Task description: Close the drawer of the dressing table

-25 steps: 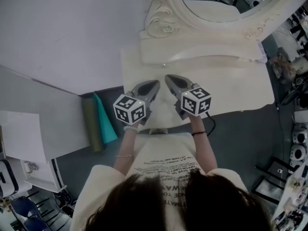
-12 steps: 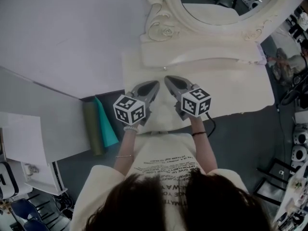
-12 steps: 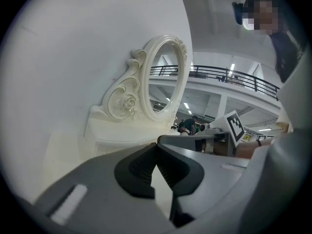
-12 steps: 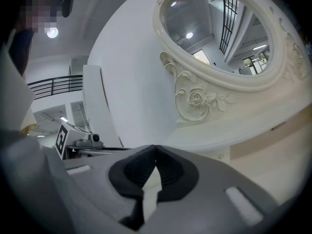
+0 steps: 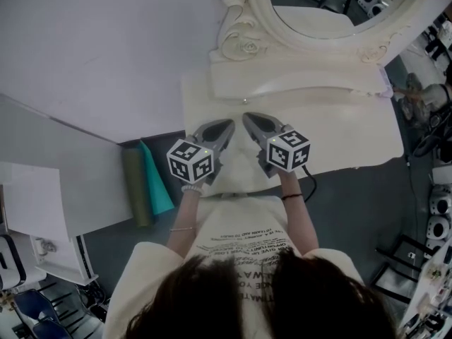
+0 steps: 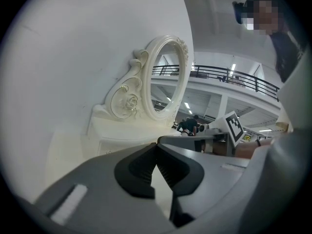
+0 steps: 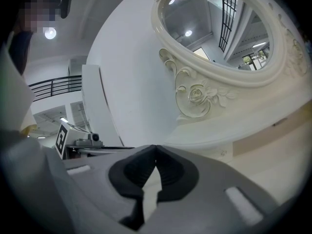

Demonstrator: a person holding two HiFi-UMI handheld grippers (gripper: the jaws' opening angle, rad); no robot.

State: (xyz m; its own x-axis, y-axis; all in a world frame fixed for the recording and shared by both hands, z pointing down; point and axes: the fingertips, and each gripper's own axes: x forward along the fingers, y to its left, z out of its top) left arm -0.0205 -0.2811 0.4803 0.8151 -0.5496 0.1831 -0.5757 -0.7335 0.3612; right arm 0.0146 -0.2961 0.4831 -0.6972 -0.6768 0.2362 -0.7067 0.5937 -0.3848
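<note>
The drawer [image 7: 230, 151] you are dealing with sits in the raised base under the mirror [image 5: 332, 6], at the back of the cream dressing table [image 5: 353, 136]. From your head view only its small knob [image 5: 244, 102] shows, at the front face of that base. In both gripper views the knob appears low on the cream front. None of the views makes clear whether the drawer is pushed fully home.

Just in front of the knob, over the bench top, your two tools point in towards each other so their noses form a narrow V. Your left hand-held gripper [image 5: 228, 123] is clenched. Its own view shows the dark pads [image 6: 141, 167] meeting at the tip with nothing between them. Your right hand-held gripper [image 5: 246, 116] is clenched too, its pads [image 7: 170, 172] closed together on nothing. Its nose lies nearest the knob but apart from it. Whether either tool rests on the bench top cannot be told.

The carved scrollwork [image 5: 236, 37] of the mirror frame rises to the left of the glass, against the white wall [image 5: 106, 41]. On the dark floor [image 5: 353, 210] to your left, a green roll [image 5: 134, 186] and a teal roll [image 5: 155, 179] lie side by side, just beside the bench.
</note>
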